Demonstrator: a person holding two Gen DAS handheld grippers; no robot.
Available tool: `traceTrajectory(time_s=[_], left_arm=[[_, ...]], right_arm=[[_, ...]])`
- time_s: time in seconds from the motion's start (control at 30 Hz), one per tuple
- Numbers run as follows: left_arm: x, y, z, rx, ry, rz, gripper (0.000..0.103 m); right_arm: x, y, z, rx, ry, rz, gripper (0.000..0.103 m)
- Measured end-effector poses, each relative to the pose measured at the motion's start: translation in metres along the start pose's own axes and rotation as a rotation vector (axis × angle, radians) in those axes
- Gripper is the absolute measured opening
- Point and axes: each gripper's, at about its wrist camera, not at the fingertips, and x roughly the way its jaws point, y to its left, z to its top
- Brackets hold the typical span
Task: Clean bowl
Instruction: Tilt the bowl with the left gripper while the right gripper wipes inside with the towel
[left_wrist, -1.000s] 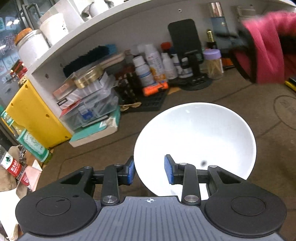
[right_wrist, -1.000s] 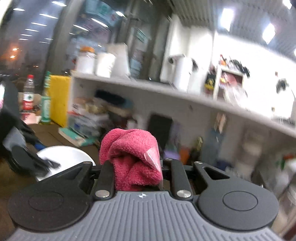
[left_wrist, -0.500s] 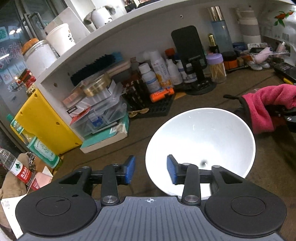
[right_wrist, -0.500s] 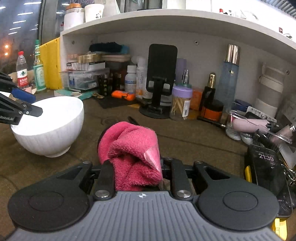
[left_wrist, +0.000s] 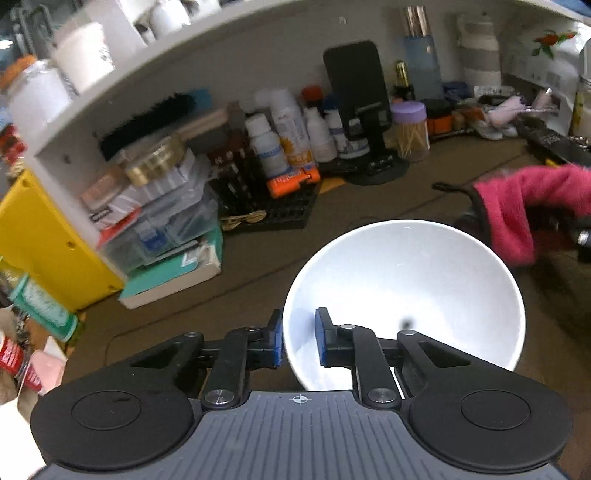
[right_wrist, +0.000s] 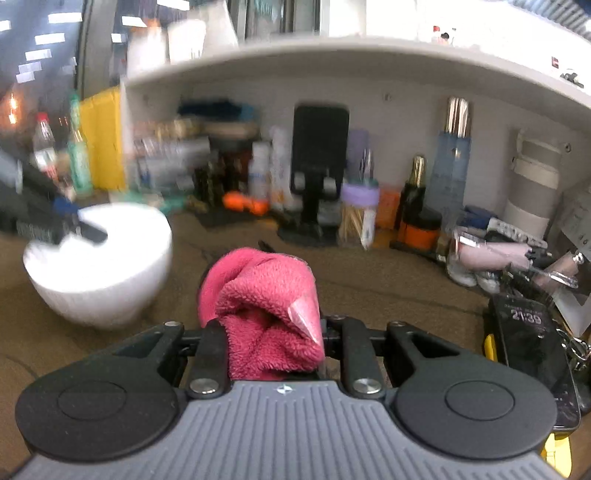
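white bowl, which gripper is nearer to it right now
Left. The left gripper has its jaws shut on the near rim of the white bowl. The right gripper, gripping the pink cloth, sits off to the bowl's side, not touching it.

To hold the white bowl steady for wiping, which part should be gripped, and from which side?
Grip the thin rim of the white bowl at its near side, one pad inside and one outside, as the left gripper does. The round wall is too wide.
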Motion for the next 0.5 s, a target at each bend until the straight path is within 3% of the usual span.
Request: traceTrajectory(time_s=[0.07,0.17,0.4,0.43,0.5], left_arm=[[-0.012,-0.015,-0.014,0.013,-0.014,0.056,0.017],[-0.023,-0.026,-0.02,0.023,-0.042,0.091,0.017],[-0.057,-0.054,-0.033,0.049,-0.119,0.123,0.02],[-0.064,-0.055,-0.035,0.038,-0.124,0.062,0.02],[-0.067,-0.058,-0.035,0.043,-0.125,0.029,0.022]], right_arm=[[-0.031,0.005,0.014,0.019,-0.081,0.052,0.022],[-0.066,0.026,0.031,-0.025,-0.11,0.161,0.022],[-0.049,0.088,0.011,-0.314,0.111,0.228,0.022],[-0.044,0.093,0.004,-0.355,0.145,0.214,0.022],[-0.034,0.095,0.001,-0.39,0.191,0.185,0.022]])
